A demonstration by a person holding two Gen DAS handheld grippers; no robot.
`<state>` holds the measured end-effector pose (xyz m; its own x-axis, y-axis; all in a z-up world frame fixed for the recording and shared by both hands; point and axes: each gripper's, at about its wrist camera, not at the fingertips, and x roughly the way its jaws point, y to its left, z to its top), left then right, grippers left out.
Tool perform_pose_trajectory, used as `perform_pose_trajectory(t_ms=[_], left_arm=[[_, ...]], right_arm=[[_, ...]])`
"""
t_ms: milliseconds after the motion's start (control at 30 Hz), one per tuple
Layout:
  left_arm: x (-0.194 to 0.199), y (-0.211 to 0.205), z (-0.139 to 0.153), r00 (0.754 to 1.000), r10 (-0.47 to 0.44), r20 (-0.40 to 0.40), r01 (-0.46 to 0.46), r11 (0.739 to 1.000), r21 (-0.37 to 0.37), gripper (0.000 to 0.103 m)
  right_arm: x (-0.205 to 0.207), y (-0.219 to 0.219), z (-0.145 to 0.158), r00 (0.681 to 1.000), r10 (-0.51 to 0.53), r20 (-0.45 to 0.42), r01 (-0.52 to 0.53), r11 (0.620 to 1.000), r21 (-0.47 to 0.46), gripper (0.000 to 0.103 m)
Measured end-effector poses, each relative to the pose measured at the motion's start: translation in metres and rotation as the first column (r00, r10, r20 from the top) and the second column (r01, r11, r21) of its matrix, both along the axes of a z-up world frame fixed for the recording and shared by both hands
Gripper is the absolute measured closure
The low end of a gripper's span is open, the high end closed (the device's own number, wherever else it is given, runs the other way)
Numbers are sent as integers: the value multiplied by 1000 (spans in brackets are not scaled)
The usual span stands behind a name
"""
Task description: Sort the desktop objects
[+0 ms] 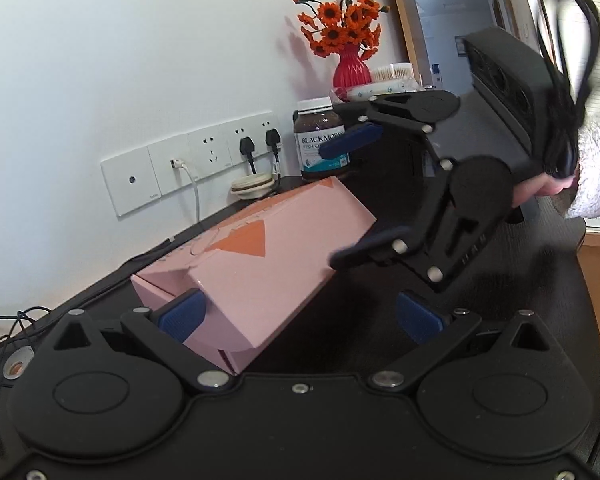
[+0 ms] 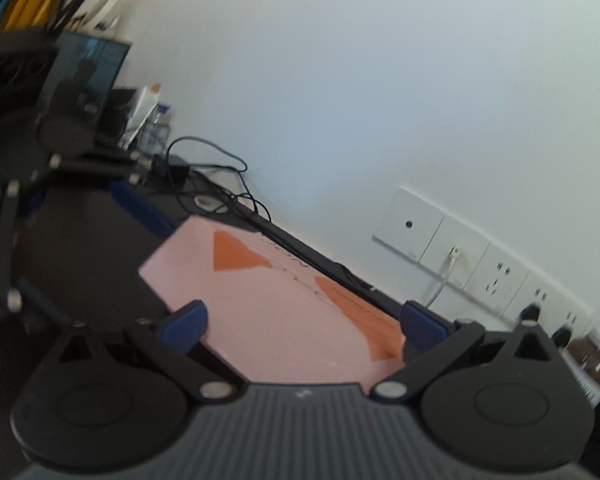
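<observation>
Beyond my left gripper [image 1: 300, 314] the brown bottle [image 1: 321, 140] reads "BLACKMORES" and "FISH O…"; the print on the pink box [image 1: 256, 264] is too blurred to read. The box lies tilted on the dark desk [image 1: 520, 280], its long axis running from my left finger [image 1: 182, 314] away toward the bottle. Both my left gripper and my right gripper [image 2: 302, 326] stand spread, the box's near end between the right one's pads without being clamped.

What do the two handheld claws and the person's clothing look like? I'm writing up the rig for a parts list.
Both claws are matte black plastic linkages with silver pivot screws and ribbed blue fingertip pads. The left claw has a black base with round hubs; the right claw has a ribbed grey base. A looped black cable hangs by the right one. The person wears a fluffy white sleeve.
</observation>
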<state>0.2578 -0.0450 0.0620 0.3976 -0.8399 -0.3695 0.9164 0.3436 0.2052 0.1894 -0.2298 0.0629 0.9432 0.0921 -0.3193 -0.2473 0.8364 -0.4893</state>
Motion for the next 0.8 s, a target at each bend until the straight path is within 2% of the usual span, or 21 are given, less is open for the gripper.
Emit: perform_pose_trajectory(t_ms=[100, 200, 267, 400, 500, 633, 800], left_arm=[[3, 3, 2, 1000, 13, -7, -13, 1000, -16, 0], [7, 4, 0, 999, 31, -22, -31, 999, -11, 0], [9, 3, -3, 999, 34, -32, -34, 999, -2, 0], [8, -1, -6, 999, 17, -34, -16, 1000, 14, 0], [2, -2, -6, 1000, 19, -3, -19, 1000, 20, 0], [4, 0, -5, 1000, 18, -20, -18, 1000, 6, 0], [1, 2, 0, 1000, 22, -4, -22, 1000, -21, 0]], right_arm=[[-5, 1, -14, 1000, 1, 22, 2, 991, -130, 1], [0, -1, -25, 1000, -13, 15, 16, 984, -176, 1], [8, -2, -30, 999, -33, 15, 36, 985, -171, 1], [19, -11, -26, 998, -68, -15, 68, 998, 0, 1], [19, -20, -19, 997, -71, -23, 73, 989, 129, 1], [21, -21, -16, 997, -76, -21, 78, 984, 159, 1], [24, -23, -4, 997, -73, -30, 78, 969, 235, 1]])
